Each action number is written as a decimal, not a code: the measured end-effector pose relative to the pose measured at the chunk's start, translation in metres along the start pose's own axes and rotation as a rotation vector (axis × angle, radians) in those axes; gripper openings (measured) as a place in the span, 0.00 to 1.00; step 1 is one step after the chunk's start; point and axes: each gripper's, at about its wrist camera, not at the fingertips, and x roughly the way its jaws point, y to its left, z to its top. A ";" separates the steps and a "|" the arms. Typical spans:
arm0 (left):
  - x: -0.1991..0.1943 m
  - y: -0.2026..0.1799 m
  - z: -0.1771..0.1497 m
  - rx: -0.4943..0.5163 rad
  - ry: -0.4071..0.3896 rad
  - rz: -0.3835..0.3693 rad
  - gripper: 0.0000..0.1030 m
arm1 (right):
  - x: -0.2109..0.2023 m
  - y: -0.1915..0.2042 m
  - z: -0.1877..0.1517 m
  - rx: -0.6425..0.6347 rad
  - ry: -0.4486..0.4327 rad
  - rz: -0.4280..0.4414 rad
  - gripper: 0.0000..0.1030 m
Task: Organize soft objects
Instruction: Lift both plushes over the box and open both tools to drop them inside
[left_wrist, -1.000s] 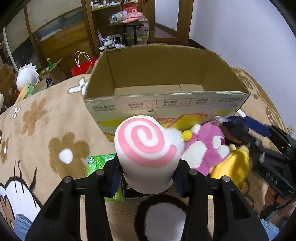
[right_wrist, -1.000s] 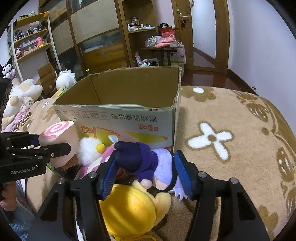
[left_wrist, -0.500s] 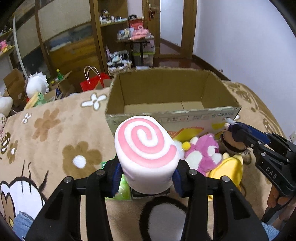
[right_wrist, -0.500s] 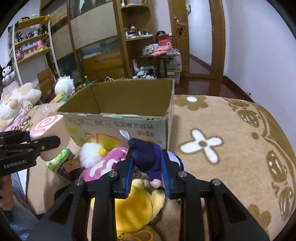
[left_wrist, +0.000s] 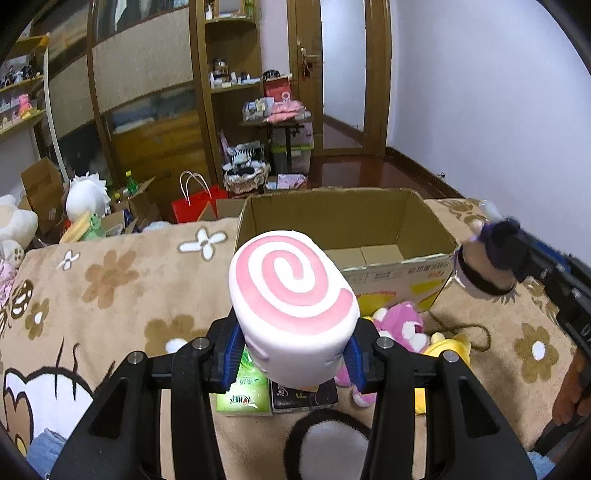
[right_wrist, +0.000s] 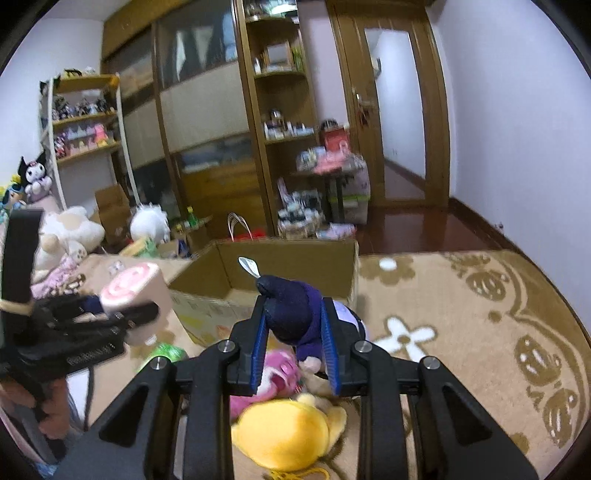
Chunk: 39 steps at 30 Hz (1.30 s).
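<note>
Both grippers are gripping toys: my left gripper (left_wrist: 293, 354) is squeezing the swirl pillow (left_wrist: 291, 295), my right gripper (right_wrist: 293, 343) the purple doll (right_wrist: 295, 314). The open box (left_wrist: 399, 273) is sitting straight ahead, below both; the right one is hanging nearer its corner.

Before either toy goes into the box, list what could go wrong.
1. The left gripper pinches only the base of the swirl-roll plush; top-heavy, it may tip out.
2. The purple doll in the right gripper hangs near the cardboard box corner and could catch the rim.
3. Both grippers head for one opening and might collide.
</note>
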 end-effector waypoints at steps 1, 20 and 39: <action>-0.002 0.000 0.001 0.003 -0.011 0.003 0.43 | -0.003 0.003 0.002 -0.003 -0.015 0.000 0.27; -0.011 -0.002 0.052 0.014 -0.164 0.027 0.43 | 0.014 0.018 0.030 -0.042 -0.094 0.000 0.27; 0.044 0.008 0.078 -0.019 -0.164 0.060 0.44 | 0.063 0.012 0.042 -0.029 -0.082 0.033 0.27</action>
